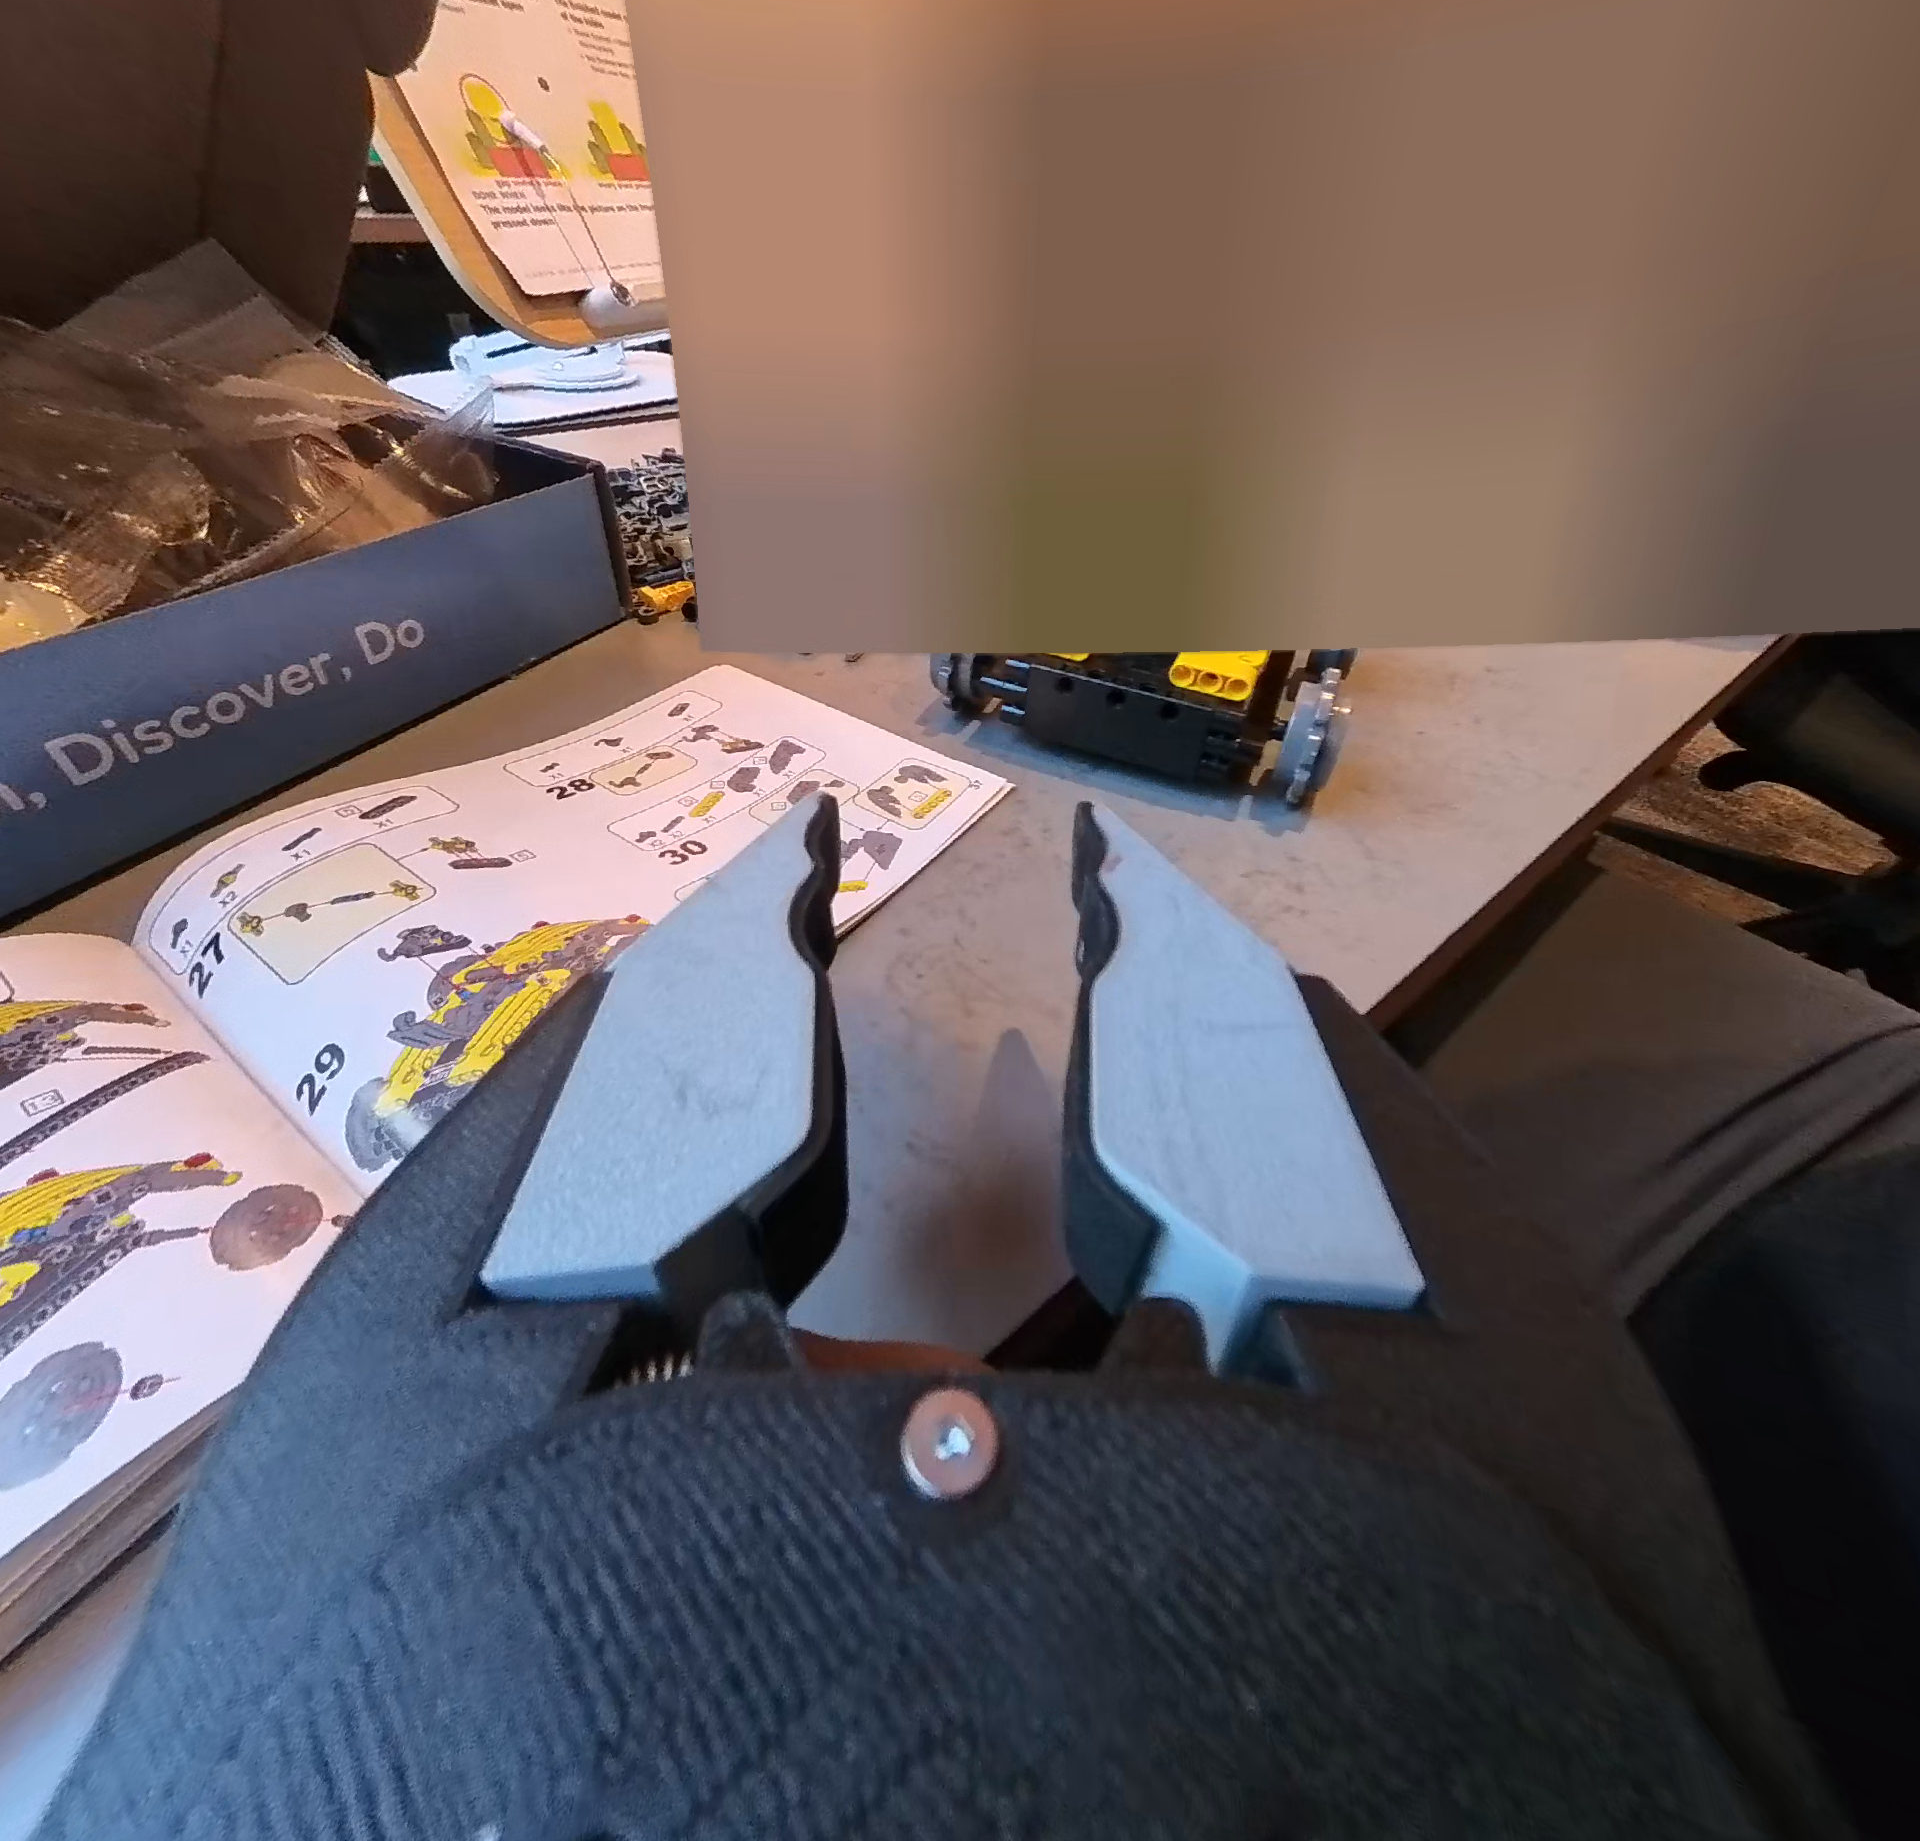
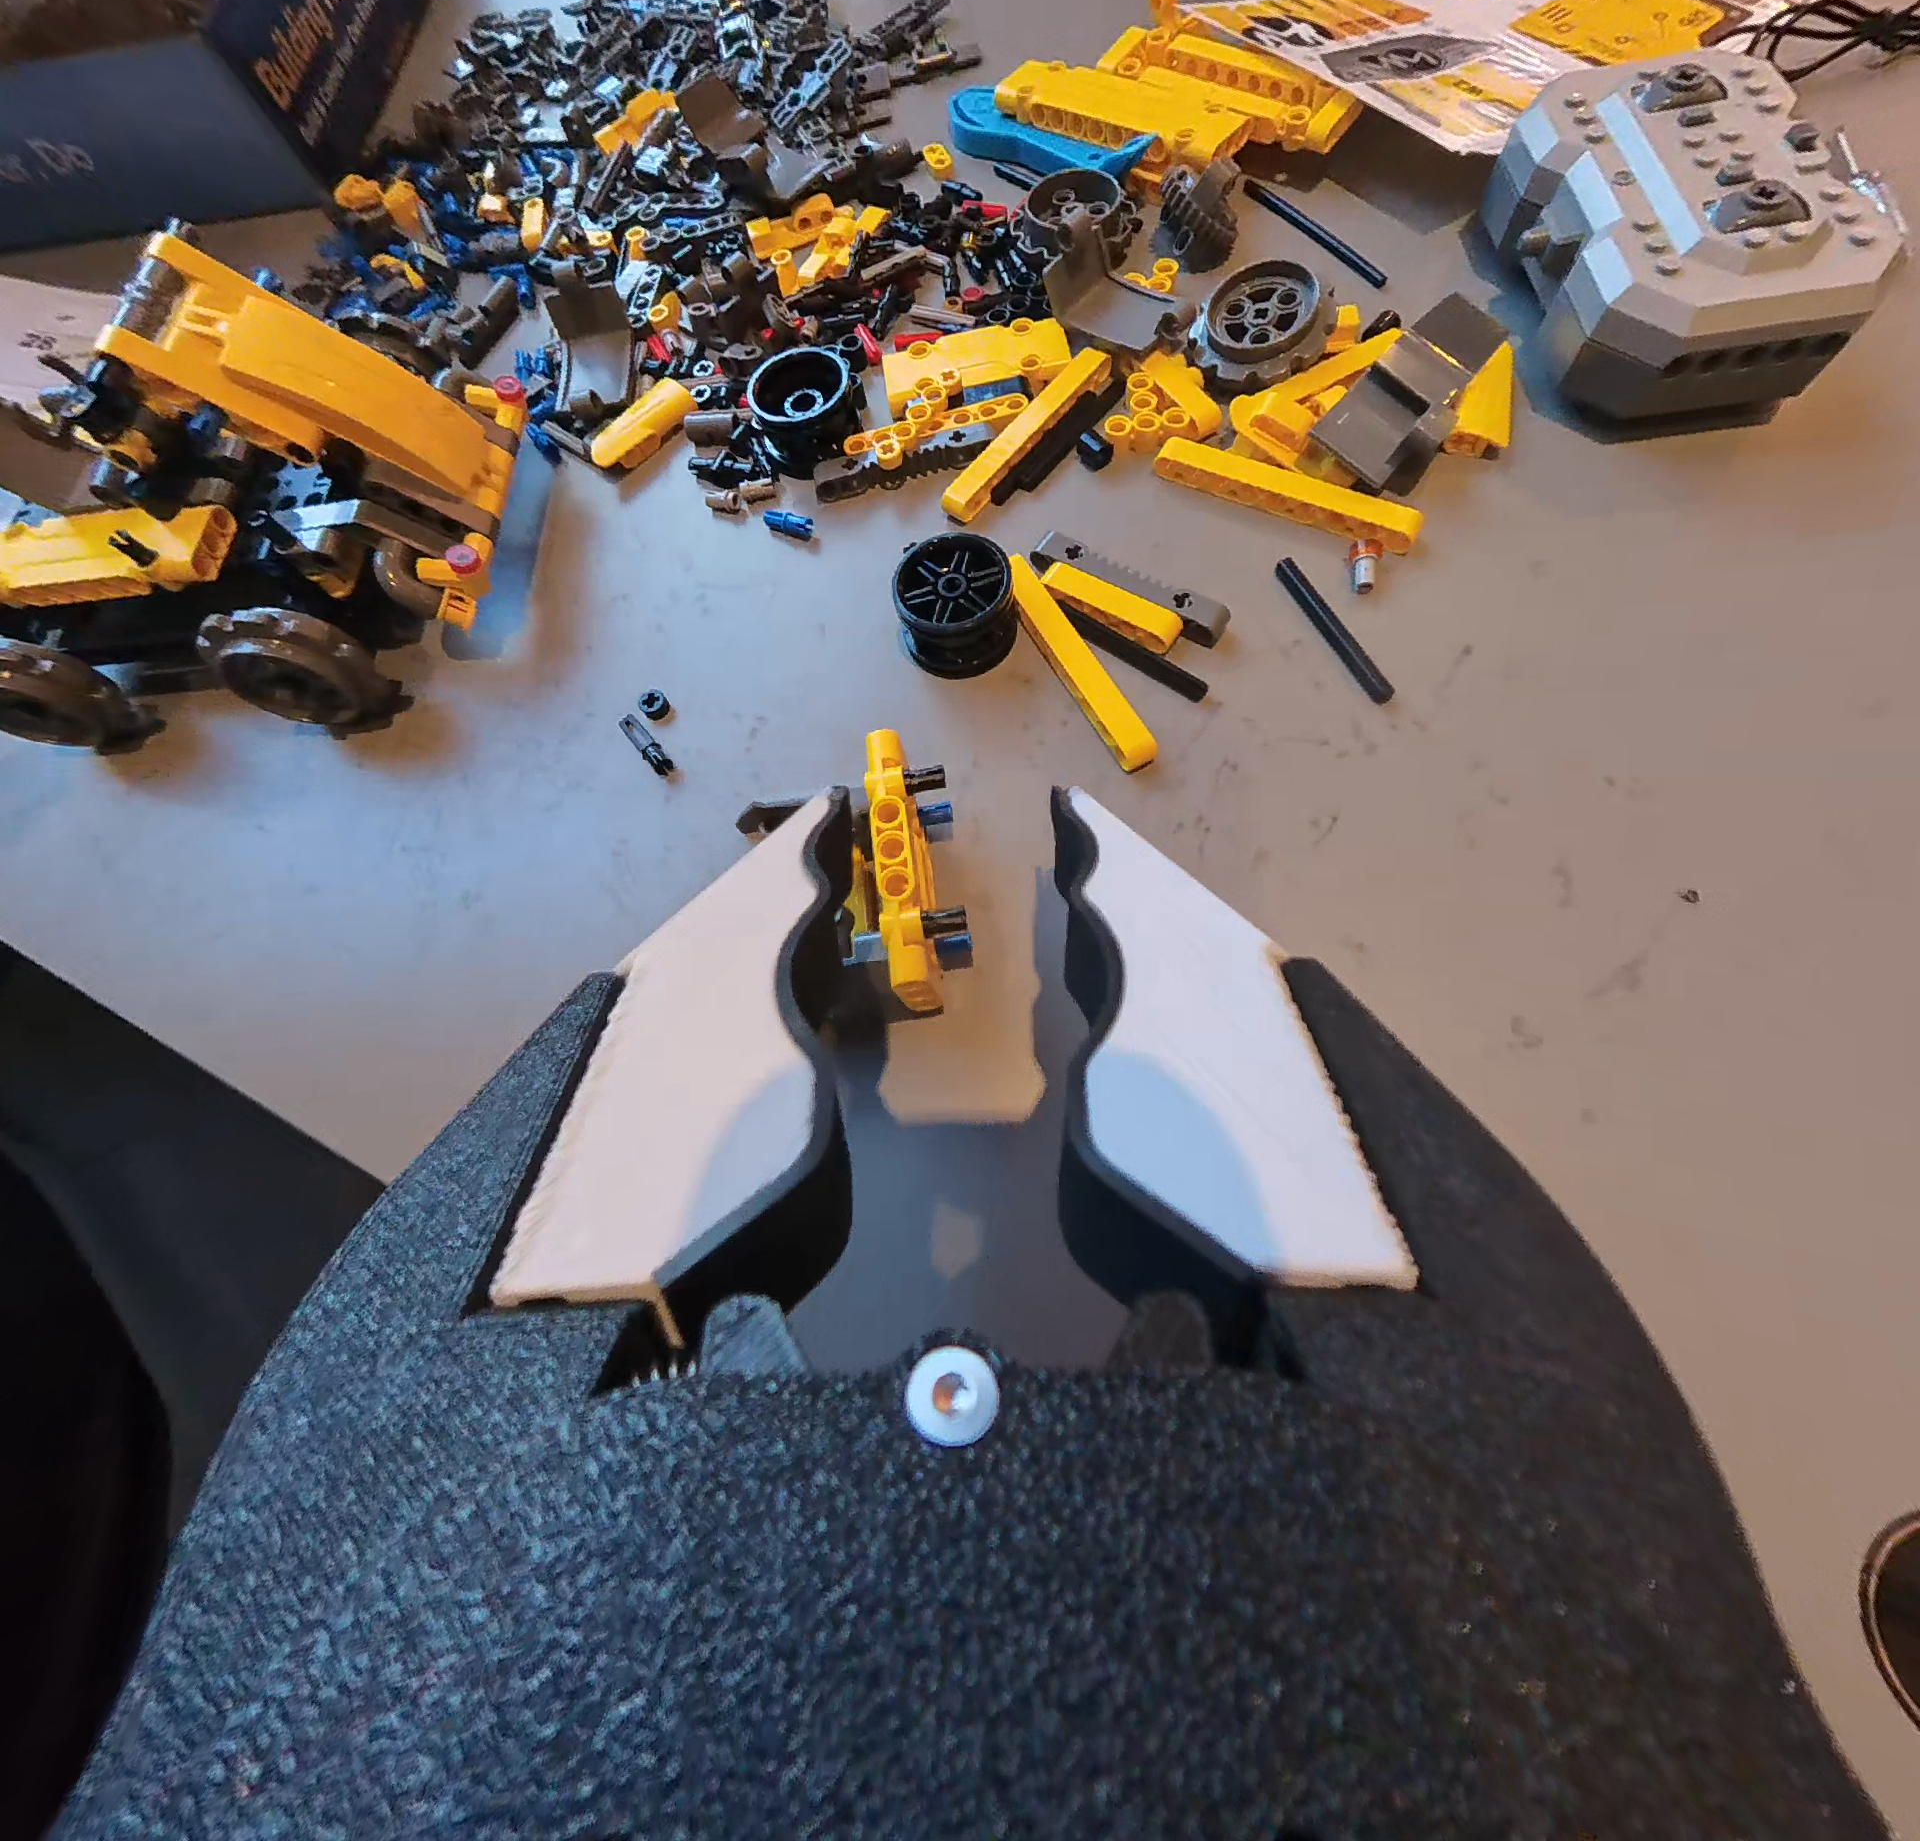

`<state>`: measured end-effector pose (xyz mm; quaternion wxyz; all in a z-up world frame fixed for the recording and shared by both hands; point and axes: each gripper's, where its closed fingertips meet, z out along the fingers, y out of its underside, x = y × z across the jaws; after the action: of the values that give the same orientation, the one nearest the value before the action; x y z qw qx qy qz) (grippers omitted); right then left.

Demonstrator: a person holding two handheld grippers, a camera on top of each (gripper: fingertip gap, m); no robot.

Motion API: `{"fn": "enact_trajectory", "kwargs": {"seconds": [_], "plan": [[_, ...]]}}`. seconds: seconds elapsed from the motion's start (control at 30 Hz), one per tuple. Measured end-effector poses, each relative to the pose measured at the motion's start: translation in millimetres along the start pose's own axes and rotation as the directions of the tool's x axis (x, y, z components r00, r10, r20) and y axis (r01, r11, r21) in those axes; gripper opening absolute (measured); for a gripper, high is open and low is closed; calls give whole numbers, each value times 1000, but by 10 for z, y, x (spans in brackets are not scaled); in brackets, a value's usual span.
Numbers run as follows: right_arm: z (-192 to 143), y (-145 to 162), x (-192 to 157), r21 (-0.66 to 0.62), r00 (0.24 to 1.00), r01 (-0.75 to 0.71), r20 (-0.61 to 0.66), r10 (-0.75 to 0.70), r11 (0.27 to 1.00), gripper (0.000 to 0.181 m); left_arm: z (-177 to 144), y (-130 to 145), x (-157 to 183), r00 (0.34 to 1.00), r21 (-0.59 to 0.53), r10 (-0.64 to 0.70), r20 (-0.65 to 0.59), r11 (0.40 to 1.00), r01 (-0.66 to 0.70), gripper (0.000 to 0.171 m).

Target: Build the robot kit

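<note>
The left claw [image 1: 951, 835] hung released beside a booklet [image 1: 582, 856]. The right claw [image 2: 945, 825] gaped too — a yellow block piece [image 2: 902, 887] sat between its fingers on the surface [image 2: 1558, 960].

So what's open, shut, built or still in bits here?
left gripper: open, holding nothing, over the table
right gripper: open, a small yellow block piece between its fingers
booklet: lying open
box: open, plastic bags inside
yellow vehicle: partly built, standing on its wheels
loose bricks: unbuilt, in a pile
</note>
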<state>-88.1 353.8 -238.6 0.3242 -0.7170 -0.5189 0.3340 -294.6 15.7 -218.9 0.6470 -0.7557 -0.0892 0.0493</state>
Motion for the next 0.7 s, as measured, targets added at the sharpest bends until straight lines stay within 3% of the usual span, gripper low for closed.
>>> {"fn": "enact_trajectory", "kwargs": {"seconds": [0.47,0.7], "plan": [[12,-67,76,76,999,-21,-41,24,997,37,-2,-12,-21,1000,9,-26,-5,1000,26,43],[-26,56,-1,63,999,-38,-19,39,997,38,-7,-14,-29,999,11,-33,-3,999,33,43]]}}
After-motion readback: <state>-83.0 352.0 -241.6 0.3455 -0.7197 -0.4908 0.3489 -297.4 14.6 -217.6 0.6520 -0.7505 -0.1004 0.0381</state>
